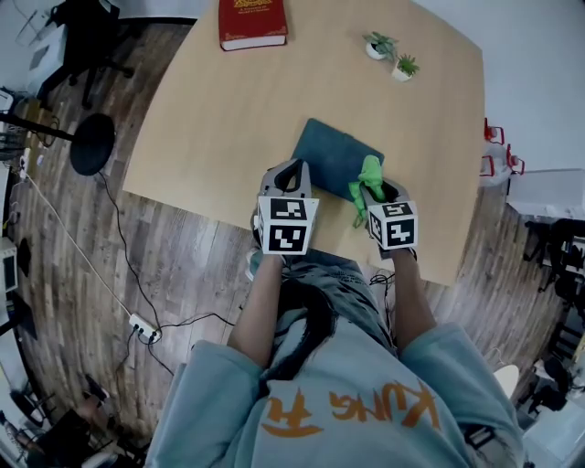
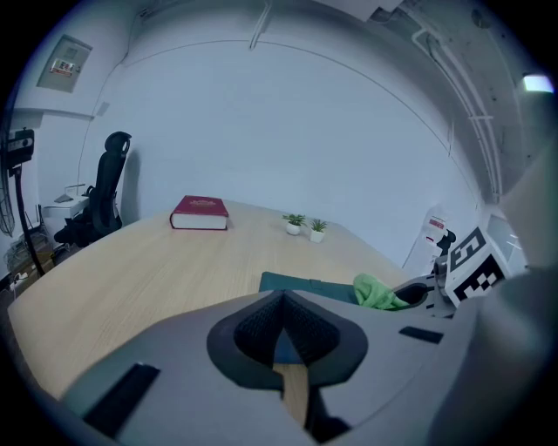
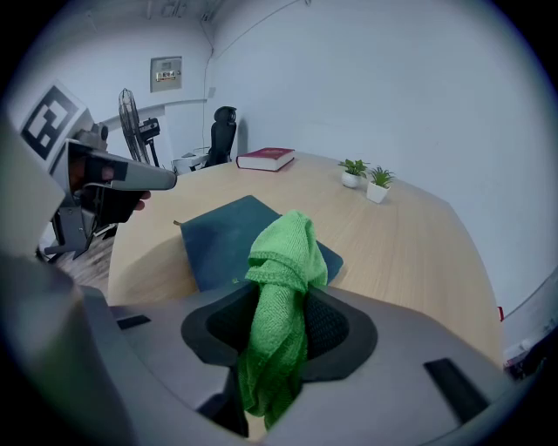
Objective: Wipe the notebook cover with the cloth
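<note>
While the right gripper (image 3: pixel 279 318) keeps its jaws clamped on the green cloth (image 3: pixel 281 261), most of the fabric bunches up past the tips and a tail hangs below. This leaves a soft wad ready to meet the cover. The dark teal notebook (image 1: pixel 331 155) lies closed and flat on the tabletop (image 1: pixel 210 110), near the edge closest to the person. The cloth sits over its near right corner, though the views do not show whether it presses on the cover.

The left gripper (image 1: pixel 285 175) is at the notebook's near left corner, its jaws closed together on nothing. It is probably placed there to steady the notebook against sliding under the strokes, but contact with the cover is not clear either.

A red book (image 1: pixel 252 23) and two small potted plants (image 1: pixel 391 53) stand well apart at the far side, out of the wiping path. By the look of it, the wiping is about to begin or only just under way.
</note>
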The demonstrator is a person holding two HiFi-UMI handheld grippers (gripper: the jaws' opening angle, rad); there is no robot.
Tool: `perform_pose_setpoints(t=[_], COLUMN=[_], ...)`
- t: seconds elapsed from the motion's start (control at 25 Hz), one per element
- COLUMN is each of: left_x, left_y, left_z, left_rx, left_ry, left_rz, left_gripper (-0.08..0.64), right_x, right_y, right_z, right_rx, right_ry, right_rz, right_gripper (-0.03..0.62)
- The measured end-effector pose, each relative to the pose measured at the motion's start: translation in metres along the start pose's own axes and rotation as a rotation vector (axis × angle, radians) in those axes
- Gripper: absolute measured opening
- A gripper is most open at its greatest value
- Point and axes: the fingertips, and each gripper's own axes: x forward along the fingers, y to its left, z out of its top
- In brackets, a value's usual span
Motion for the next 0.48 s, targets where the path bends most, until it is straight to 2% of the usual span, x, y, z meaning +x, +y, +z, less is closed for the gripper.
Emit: perform_pose_setpoints(t=[0.48], left_x=[-0.023], left_y=[-0.008], left_z=[0.096], left_rx=[0.103], left_ry=[-0.200], left_rz=[0.012], left_gripper=[0.015], right_x=[-0.040], right_y=[-0.016], right_z=[0.099], right_rx=[0.016], right_ry=[-0.281], right_rz=[-0.003], right_gripper=[0.132])
